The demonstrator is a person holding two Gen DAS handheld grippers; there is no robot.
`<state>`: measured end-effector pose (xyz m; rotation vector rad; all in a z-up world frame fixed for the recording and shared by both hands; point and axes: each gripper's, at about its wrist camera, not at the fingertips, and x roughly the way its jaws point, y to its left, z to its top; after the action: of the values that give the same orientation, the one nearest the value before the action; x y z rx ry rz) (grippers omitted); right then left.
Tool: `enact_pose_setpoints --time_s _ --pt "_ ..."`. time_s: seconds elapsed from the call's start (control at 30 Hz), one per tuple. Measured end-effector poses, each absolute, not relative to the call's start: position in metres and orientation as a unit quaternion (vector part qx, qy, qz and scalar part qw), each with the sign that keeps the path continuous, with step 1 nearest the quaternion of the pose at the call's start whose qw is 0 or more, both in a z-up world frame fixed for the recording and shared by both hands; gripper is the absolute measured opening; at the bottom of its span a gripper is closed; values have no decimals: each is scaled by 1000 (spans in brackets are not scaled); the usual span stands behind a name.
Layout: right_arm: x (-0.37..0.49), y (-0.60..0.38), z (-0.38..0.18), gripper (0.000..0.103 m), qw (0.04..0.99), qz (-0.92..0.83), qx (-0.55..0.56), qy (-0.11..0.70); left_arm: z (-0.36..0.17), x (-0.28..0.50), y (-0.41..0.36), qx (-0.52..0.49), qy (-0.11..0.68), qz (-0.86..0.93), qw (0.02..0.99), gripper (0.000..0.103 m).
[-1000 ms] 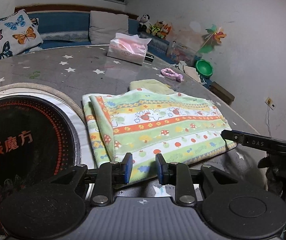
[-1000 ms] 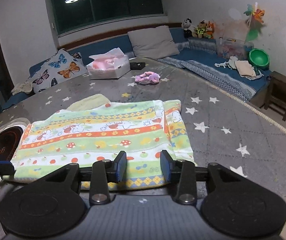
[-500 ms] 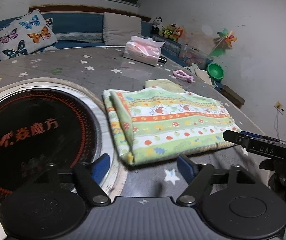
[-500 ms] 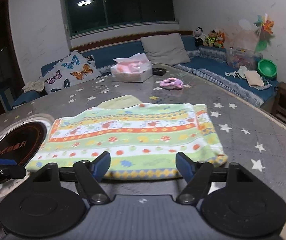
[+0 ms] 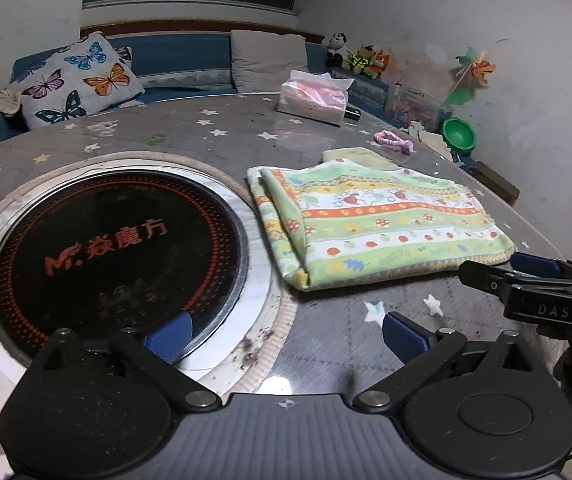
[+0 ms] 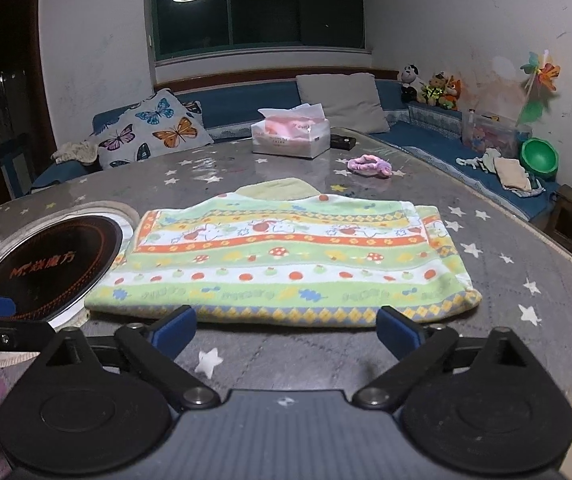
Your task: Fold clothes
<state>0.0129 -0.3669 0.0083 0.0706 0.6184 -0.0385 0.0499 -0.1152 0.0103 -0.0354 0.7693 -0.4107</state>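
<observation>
Star-patterned table [image 6: 498, 288] carries our folded striped cloth [image 6: 286, 264] at twelve o'clock. Our left gripper [image 5: 283, 330] and right gripper [image 6: 286, 326] have just been opening, fingers wide apart, nothing between.

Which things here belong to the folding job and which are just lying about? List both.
Belongs to the job:
- patterned cloth, folded flat on the table
- left gripper and right gripper, both open, nothing between their jaws

Lying about:
- tissue box
- pink hair tie
- round cooktop
- butterfly pillow
</observation>
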Motion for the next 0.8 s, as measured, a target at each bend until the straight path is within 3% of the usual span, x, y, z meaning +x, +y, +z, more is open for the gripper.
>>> enact_pose_setpoints --time_s 0.17,0.8 --pt "8 -362 7 103 950 -18 35 309 12 45 -113 -15 369 -196 909 103" --pt "5 -353 5 103 944 -34 28 327 11 40 -125 12 365 -193 911 103"
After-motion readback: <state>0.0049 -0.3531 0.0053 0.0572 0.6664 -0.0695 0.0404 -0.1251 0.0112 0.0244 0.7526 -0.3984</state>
